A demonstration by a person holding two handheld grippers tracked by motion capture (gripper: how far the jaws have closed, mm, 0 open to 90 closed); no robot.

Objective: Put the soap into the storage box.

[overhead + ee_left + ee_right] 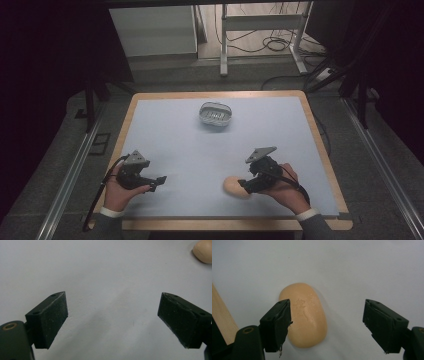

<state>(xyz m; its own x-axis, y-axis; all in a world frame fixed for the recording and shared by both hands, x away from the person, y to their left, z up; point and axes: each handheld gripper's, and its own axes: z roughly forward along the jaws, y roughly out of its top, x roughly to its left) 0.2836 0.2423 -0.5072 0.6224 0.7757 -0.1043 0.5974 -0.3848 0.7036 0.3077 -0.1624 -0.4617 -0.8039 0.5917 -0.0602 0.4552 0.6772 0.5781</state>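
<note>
Peach-coloured soap bar (305,315) lies flat on pale blue mat (190,150), near front edge, right of centre. My right gripper (327,325) hovers over it, jaws apart, one pad overlapping bar's edge, other well clear; not gripping. My left gripper (112,320) at front left, jaws wide apart, nothing between. Grey soap dish (215,114) stands far side, well apart.

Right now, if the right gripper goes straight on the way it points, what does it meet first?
Probably the orange soap bar: it lies on the table just ahead of the right gripper, under its open jaws and nearer the left one. Depth is unclear.
</note>
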